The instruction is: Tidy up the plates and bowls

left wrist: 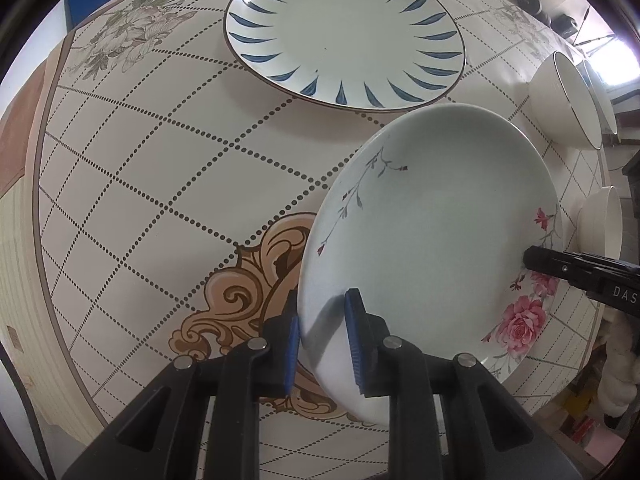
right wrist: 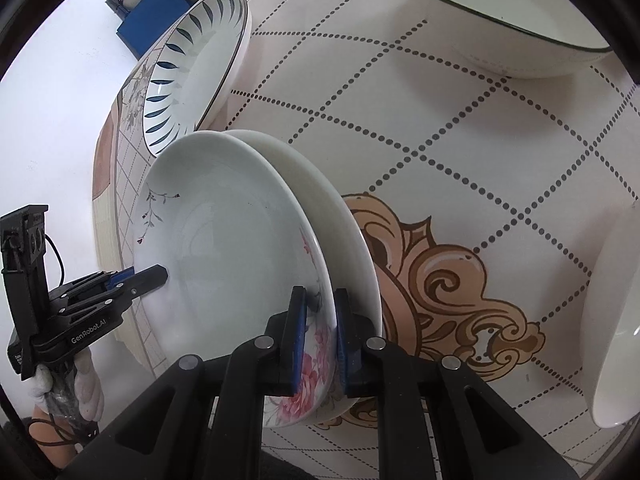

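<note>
Two plates [left wrist: 432, 216] [left wrist: 344, 32], three white bowls [left wrist: 560, 104] [left wrist: 600, 96] [left wrist: 600, 224], and two hand-held grippers [left wrist: 324, 344] [right wrist: 320, 340].

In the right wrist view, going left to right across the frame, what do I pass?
Left tongs → floral plate, clamped at its rim by the right tongs → ornate scroll motif on the tablecloth → white bowl at the right edge.

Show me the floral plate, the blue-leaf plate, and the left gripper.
Floral plate [left wrist: 440, 220]: left wrist view, on its bare centre.
Blue-leaf plate [left wrist: 344, 36]: left wrist view, on its white centre.
Left gripper [left wrist: 323, 332]: left wrist view, midway between the fingertips, which clamp the floral plate's rim.
</note>
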### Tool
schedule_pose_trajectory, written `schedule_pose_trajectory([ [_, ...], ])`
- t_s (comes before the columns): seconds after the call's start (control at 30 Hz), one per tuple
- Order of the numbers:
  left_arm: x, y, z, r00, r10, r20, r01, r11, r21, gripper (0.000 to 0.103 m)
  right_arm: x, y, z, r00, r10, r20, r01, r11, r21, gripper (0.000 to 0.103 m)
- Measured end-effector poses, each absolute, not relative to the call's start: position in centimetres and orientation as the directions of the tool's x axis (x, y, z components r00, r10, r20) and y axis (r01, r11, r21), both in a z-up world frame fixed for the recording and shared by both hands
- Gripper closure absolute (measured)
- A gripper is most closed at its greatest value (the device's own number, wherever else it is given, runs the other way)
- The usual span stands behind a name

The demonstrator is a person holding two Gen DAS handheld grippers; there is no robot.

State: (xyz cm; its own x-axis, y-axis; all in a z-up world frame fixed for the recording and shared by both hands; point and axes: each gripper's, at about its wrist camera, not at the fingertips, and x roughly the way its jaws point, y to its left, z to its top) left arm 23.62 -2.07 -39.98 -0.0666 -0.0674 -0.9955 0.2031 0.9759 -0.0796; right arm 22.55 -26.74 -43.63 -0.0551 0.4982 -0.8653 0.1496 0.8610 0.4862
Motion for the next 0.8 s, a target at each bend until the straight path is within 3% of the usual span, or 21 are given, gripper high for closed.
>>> schedule_pose_trajectory([
  [0.53, 23.4, -4.5, -42.0, -0.129, -0.031, -0.991, 0.188, 0.981, -0.055, 0.081, 23.3, -25.1, -42.7, -0.104, 0.401, -0.910, 0.180, 0.907, 0.380, 0.084],
  [0.6, 23.3, -4.6, -42.2, -0.140, -0.035, -0.990, 0.176, 0.983, -0.060, 0.081, 23.4, -24.9, -42.6, -0.118, 0.400, -0.909, 0.189, 0.908, 0.375, 0.079],
  [0.7, 23.8, -4.3, -42.2, -0.155, -0.060, -0.986, 0.150, 0.985, -0.083, 0.075, 23.7, -24.4, -42.5, -0.143, 0.428, -0.892, 0.204, 0.895, 0.397, 0.060],
  [0.77, 24.1, -3.5, -42.1, -0.152, -0.061, -0.986, 0.142, 0.986, -0.083, 0.074, 23.7, -24.0, -42.5, -0.156, 0.461, -0.873, 0.210, 0.880, 0.427, 0.041],
  [0.8, 24.2, -3.4, -42.0, -0.151, -0.067, -0.986, 0.135, 0.987, -0.087, 0.074, 23.8, -23.7, -42.5, -0.163, 0.467, -0.869, 0.210, 0.877, 0.432, 0.039],
])
